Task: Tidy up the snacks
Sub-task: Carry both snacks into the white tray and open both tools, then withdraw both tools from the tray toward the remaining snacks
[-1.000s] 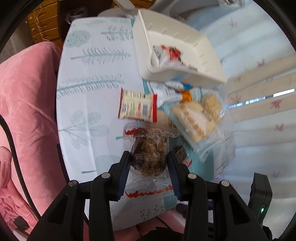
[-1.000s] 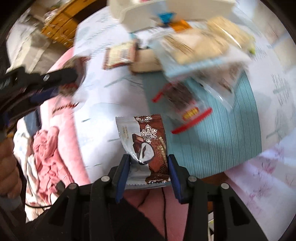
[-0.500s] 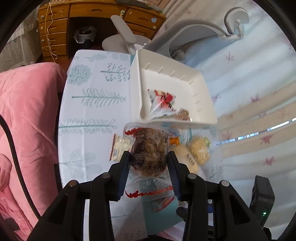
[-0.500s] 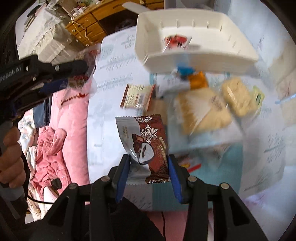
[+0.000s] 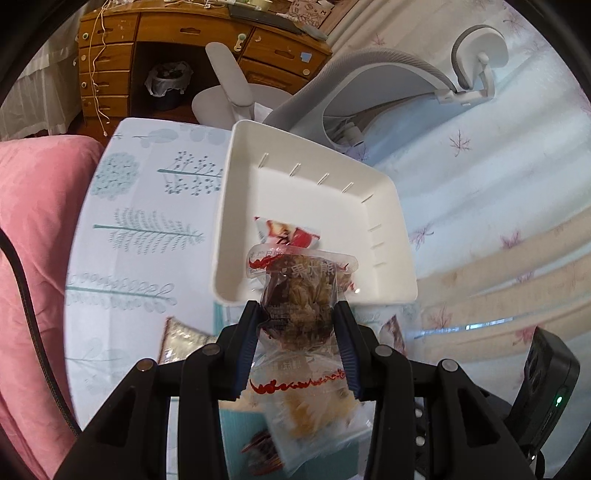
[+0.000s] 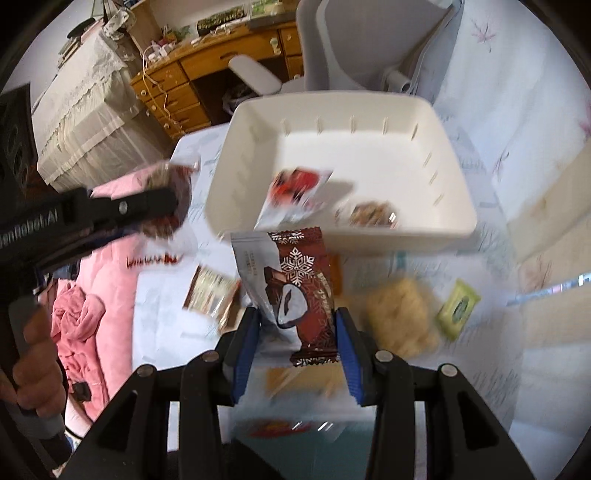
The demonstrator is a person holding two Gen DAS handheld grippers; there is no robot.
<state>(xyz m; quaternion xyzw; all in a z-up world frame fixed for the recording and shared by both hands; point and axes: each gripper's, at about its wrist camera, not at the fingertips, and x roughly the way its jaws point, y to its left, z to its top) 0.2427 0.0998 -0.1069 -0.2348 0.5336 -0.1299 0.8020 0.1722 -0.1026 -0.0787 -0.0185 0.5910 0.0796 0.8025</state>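
My left gripper (image 5: 297,314) is shut on a clear packet of brown nut snack (image 5: 299,306), held over the near rim of the white bin (image 5: 369,177). My right gripper (image 6: 297,319) is shut on a brown chocolate packet with a snowflake (image 6: 299,280), held just short of the same bin (image 6: 332,107). In the bin lie a red-and-white packet (image 6: 295,188) and a small brown snack (image 6: 371,214). The left gripper (image 6: 162,203) also shows at the left of the right wrist view.
Loose snacks lie on the tree-print tablecloth (image 5: 147,229) before the bin: a beige packet (image 6: 210,290), a pale yellow cake (image 6: 402,317), a green packet (image 6: 458,308). A teal mat (image 5: 240,424), pink bedding (image 5: 33,240), a grey chair (image 5: 369,85) and a wooden desk (image 5: 184,33) surround it.
Both grippers have moved forward towards the white bin with their packets still held. The bin now looks larger and nearer in both views.
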